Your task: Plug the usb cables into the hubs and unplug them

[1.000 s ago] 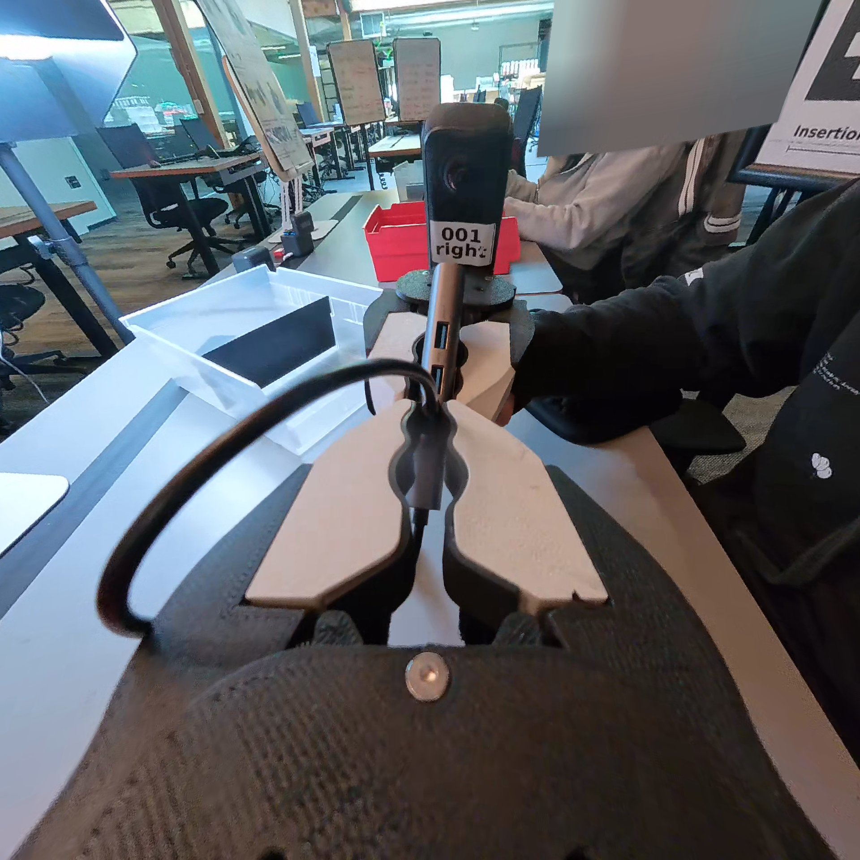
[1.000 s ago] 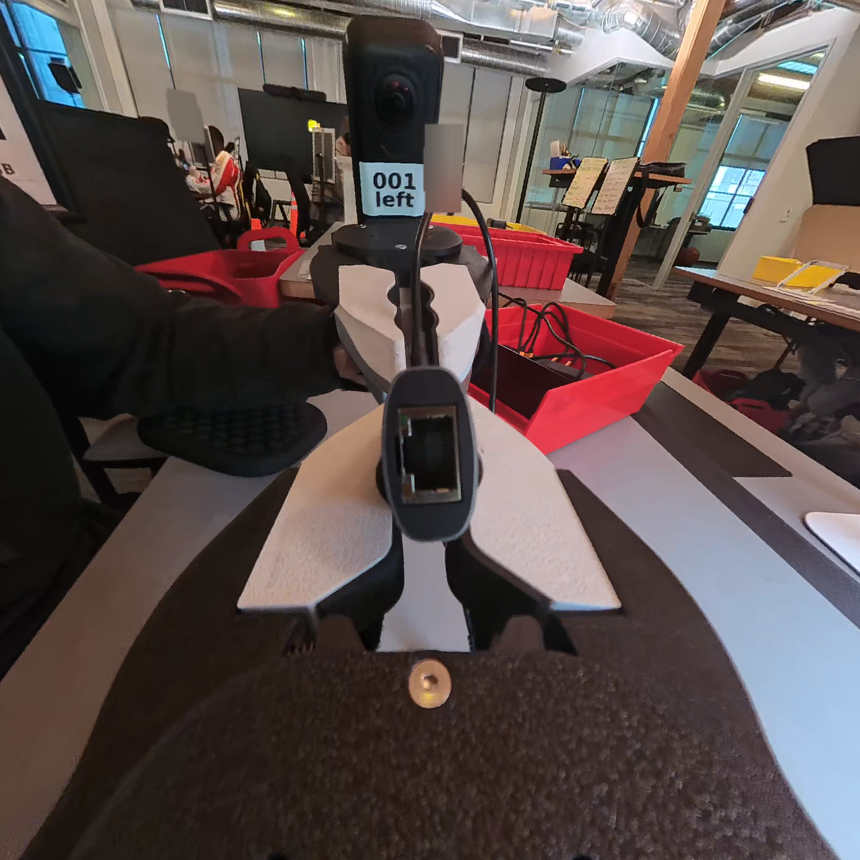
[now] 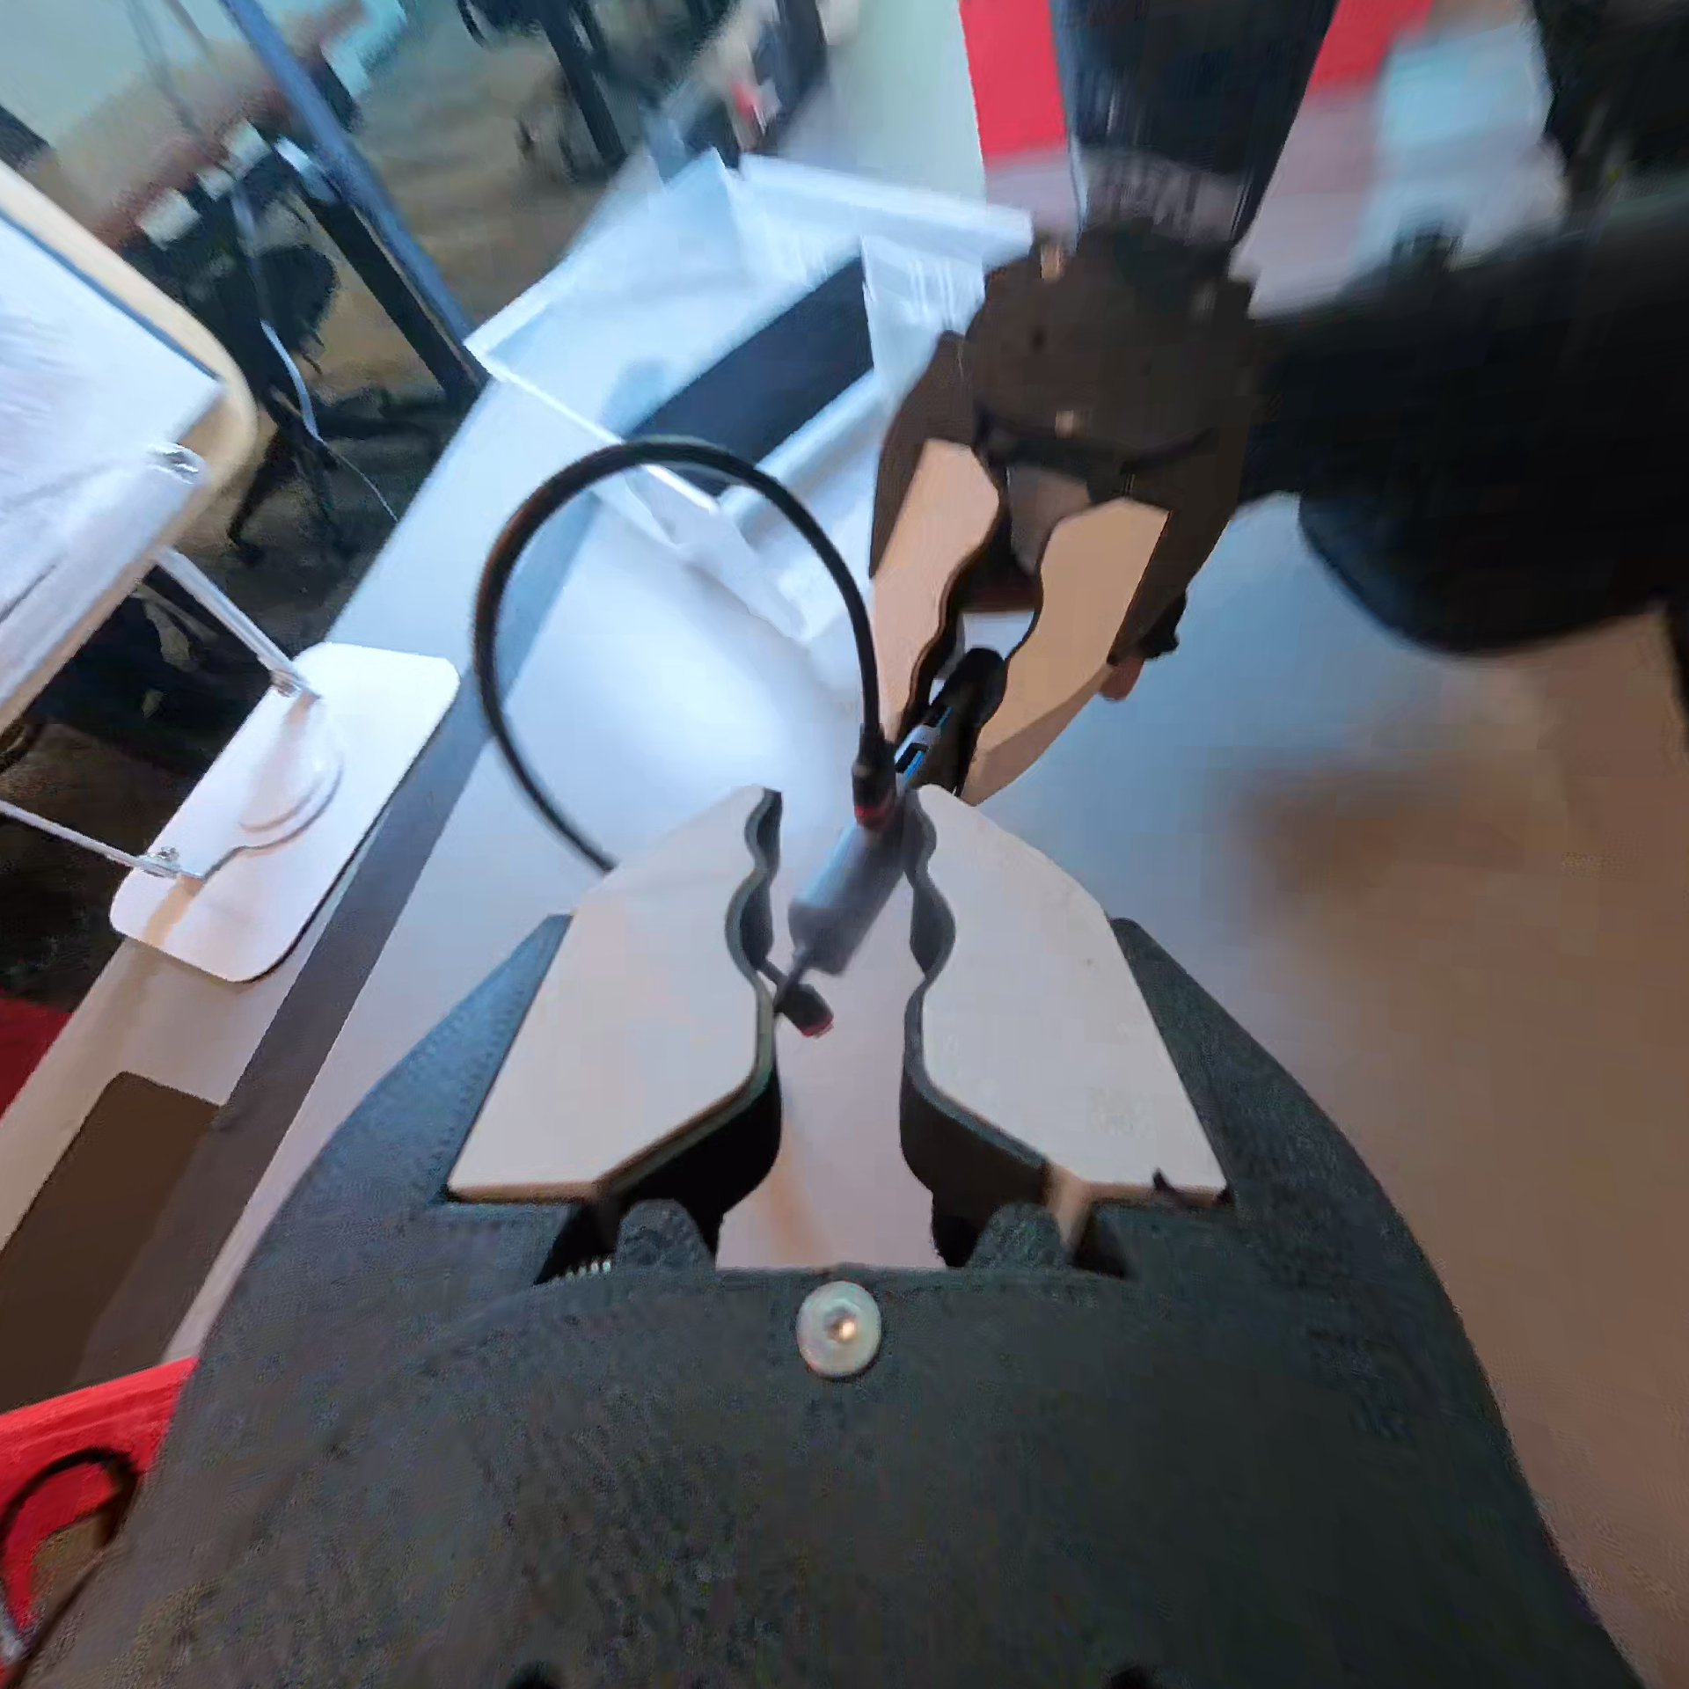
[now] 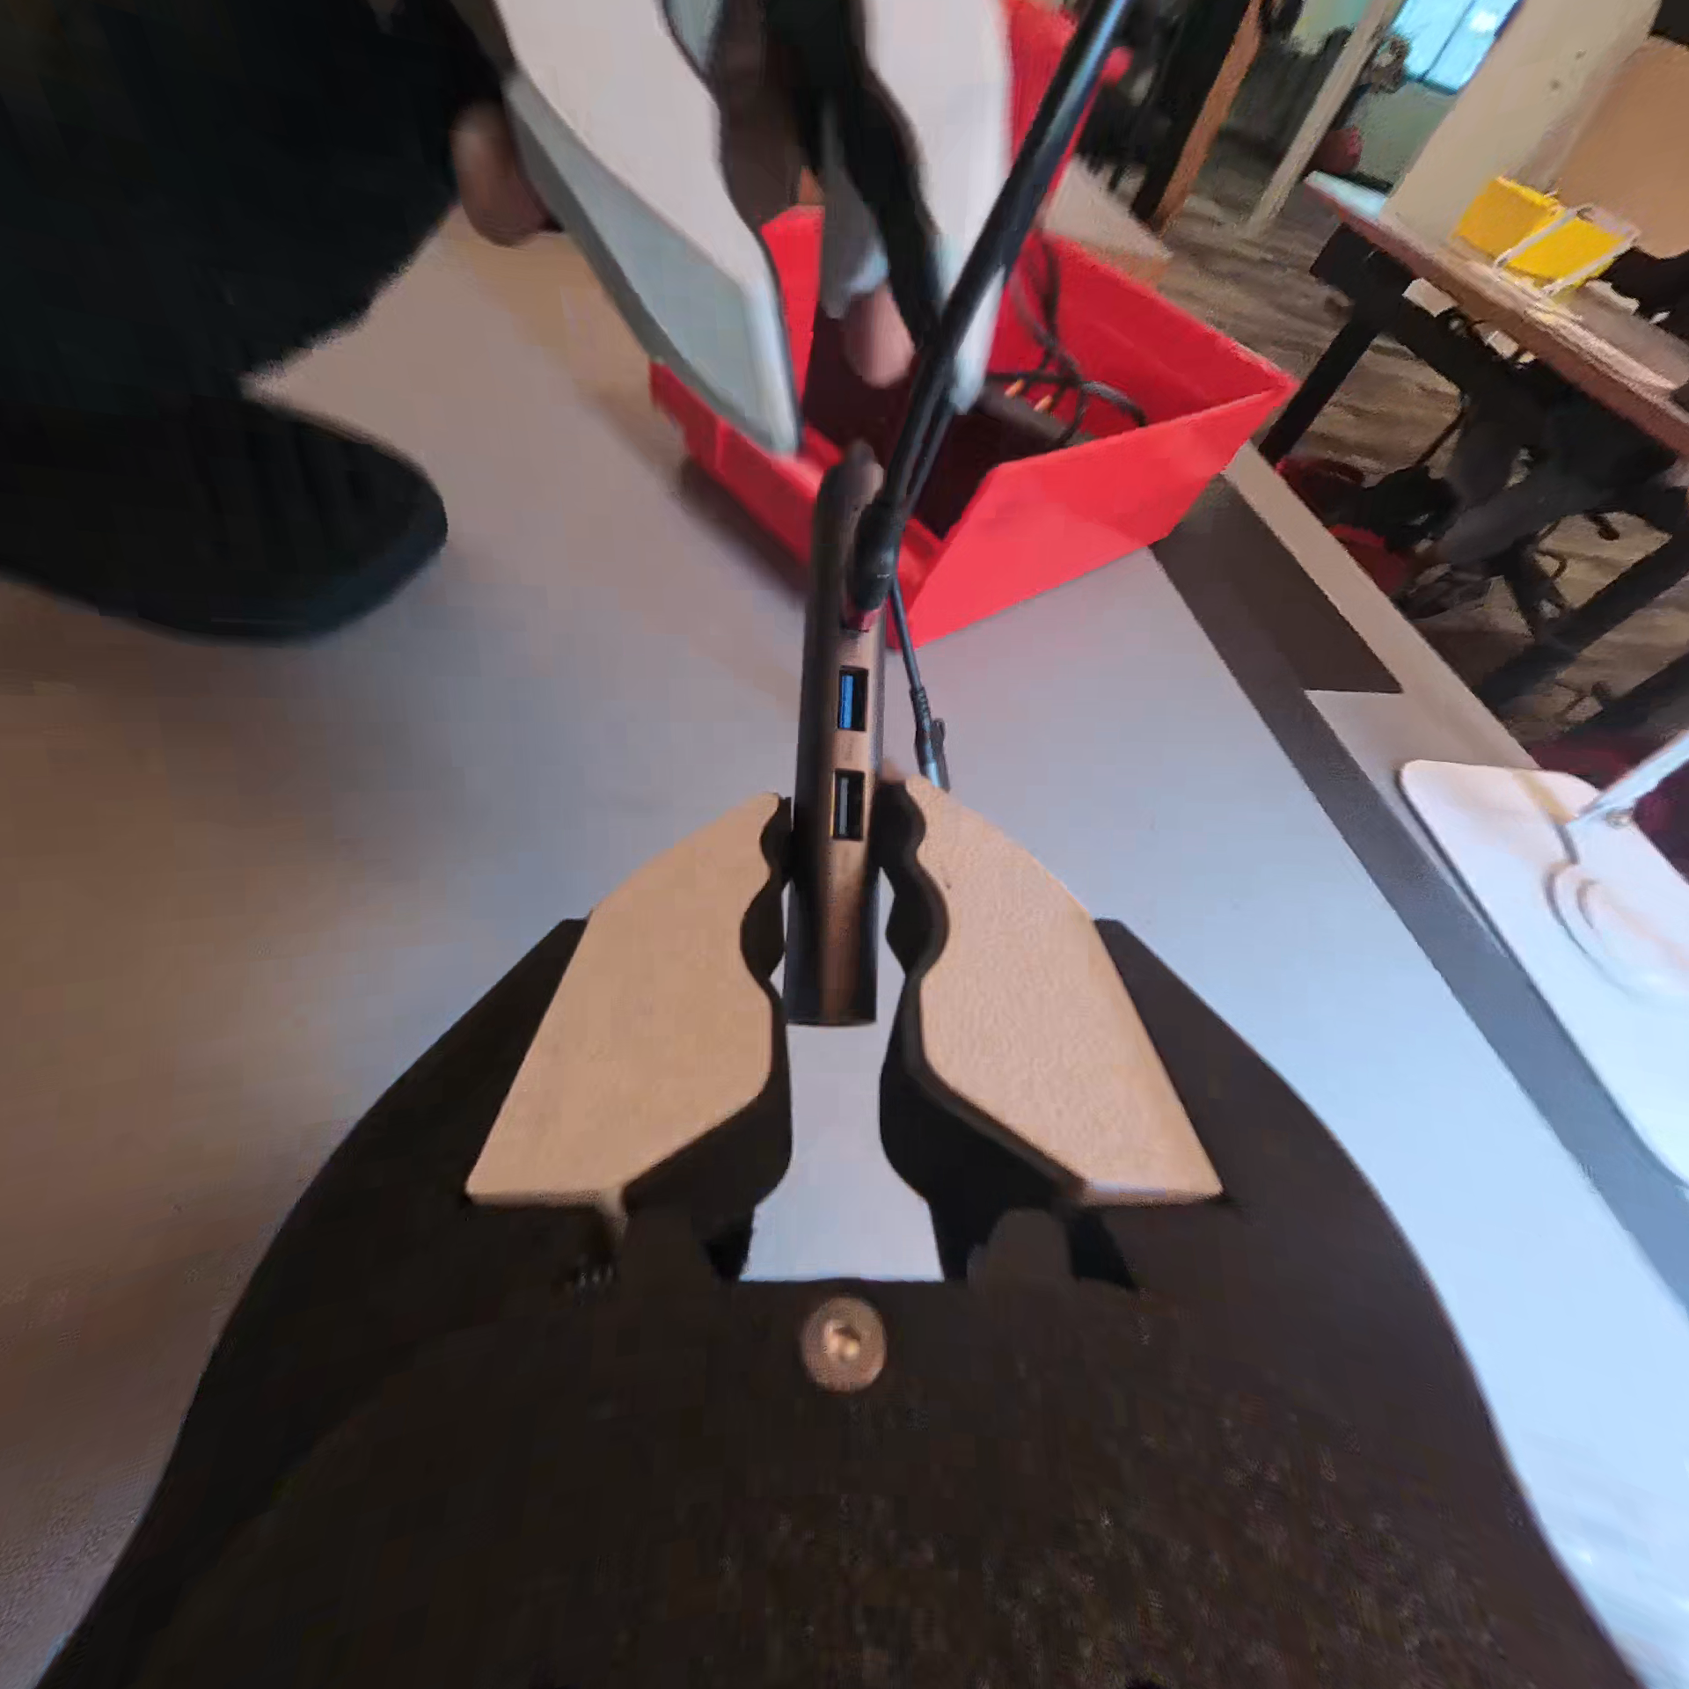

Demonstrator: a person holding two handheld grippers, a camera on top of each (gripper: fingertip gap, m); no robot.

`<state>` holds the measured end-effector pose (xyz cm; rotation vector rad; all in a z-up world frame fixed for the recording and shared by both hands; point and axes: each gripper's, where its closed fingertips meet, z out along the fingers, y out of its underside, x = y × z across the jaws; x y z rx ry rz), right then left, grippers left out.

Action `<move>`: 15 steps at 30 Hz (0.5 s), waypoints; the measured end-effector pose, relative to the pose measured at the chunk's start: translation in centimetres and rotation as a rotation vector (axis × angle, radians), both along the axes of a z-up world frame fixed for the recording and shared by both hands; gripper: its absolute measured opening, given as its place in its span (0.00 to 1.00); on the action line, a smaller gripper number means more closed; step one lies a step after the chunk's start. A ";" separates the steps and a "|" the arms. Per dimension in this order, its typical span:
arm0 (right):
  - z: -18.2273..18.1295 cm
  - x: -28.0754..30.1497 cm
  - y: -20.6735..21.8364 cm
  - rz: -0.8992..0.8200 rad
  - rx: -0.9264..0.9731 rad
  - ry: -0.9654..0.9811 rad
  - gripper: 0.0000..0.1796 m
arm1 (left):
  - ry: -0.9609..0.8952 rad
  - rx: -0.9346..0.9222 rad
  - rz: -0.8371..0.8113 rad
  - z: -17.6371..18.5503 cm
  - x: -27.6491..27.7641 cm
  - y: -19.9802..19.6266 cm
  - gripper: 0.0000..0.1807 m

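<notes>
No writing can be read in either view. In the left wrist view, the label on the camera housing at the upper right of the frame is smeared by motion blur. In the right wrist view, the grey hub at the centre of the frame shows only unmarked ports.

Bright daylight from the windows, heavy motion blur in both views, wide-angle bending at edges.

place: open office/lab | cues: long desks, office chairs, red parts bin
</notes>
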<state>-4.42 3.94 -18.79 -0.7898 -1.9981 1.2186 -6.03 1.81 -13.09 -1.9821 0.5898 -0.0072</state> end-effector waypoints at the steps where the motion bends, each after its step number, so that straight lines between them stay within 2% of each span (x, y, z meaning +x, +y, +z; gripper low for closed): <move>1: 0.8 -0.1 0.6 -0.009 -0.085 0.024 0.10 | -0.071 0.046 0.000 1.3 -0.3 -0.2 0.10; 3: 2.5 -0.1 1.8 -0.021 -0.246 0.073 0.10 | -0.215 0.085 -0.055 3.0 -0.1 -1.0 0.12; 5: 4.2 0.0 2.8 -0.033 -0.358 0.136 0.10 | -0.327 0.038 -0.128 2.6 0.7 -1.6 0.11; 8: 6.1 0.2 3.4 -0.044 -0.470 0.220 0.10 | -0.405 -0.109 -0.209 -0.5 2.2 -1.5 0.14; 10: 7.2 0.4 3.3 -0.040 -0.522 0.268 0.09 | -0.445 -0.144 -0.206 -2.8 2.9 -0.2 0.16; 13: 8.7 1.0 2.7 -0.002 -0.626 0.324 0.10 | -0.586 -0.034 -0.181 -3.4 3.5 2.4 0.24; 15: 8.5 1.1 1.7 0.041 -0.682 0.306 0.10 | -0.713 0.147 -0.178 -0.9 2.9 3.3 0.24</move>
